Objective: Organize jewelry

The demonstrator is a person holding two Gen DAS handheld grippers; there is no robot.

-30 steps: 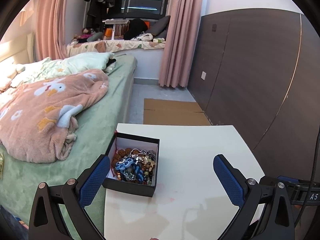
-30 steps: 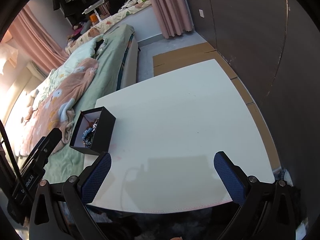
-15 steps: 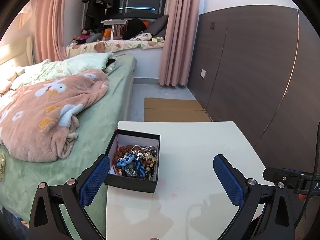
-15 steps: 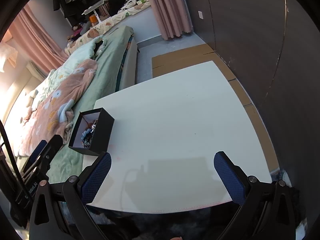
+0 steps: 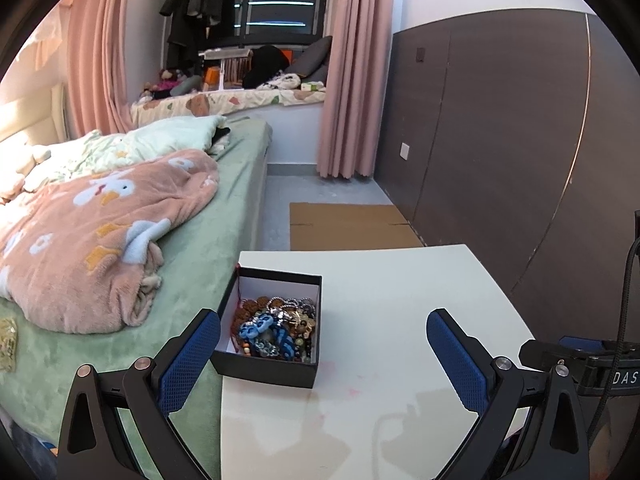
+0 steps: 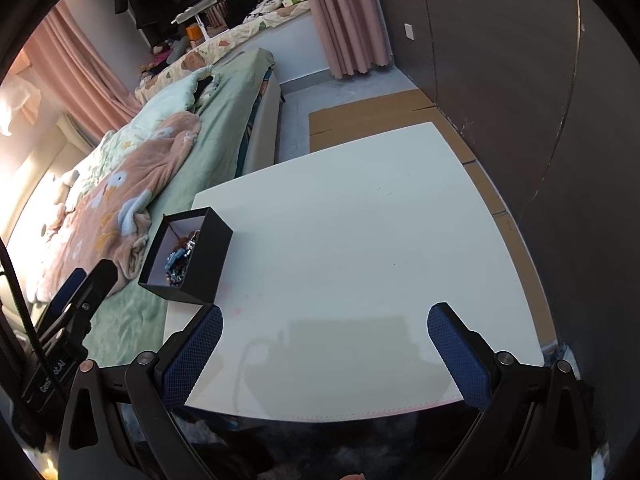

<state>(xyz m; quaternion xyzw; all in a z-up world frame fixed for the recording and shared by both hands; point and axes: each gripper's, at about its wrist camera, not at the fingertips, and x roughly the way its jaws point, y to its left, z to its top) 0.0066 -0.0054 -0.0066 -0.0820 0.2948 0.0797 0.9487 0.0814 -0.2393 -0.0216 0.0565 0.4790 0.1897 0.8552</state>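
Observation:
A small black box [image 5: 264,368] with a white lining stands on the left edge of a white table [image 5: 384,320]. It holds a tangled heap of jewelry [image 5: 276,330]: brown beads, silver chains and blue pieces. My left gripper [image 5: 323,354] is open and empty, just in front of the box. In the right wrist view the box [image 6: 208,256] sits at the left, the jewelry [image 6: 180,258] partly hidden by its wall. My right gripper [image 6: 325,348] is open and empty over the table's near edge [image 6: 360,412]. The left gripper [image 6: 76,300] shows at the lower left there.
A bed with a green sheet [image 5: 224,232] and a pink blanket [image 5: 88,232] lies against the table's left side. A dark wood wall panel [image 5: 520,152] runs along the right. Flat cardboard [image 5: 352,228] lies on the floor beyond the table.
My left gripper has drawn back and tilted up a little, so the box sits lower and farther right in its view. The right gripper has barely shifted. Both stay open.

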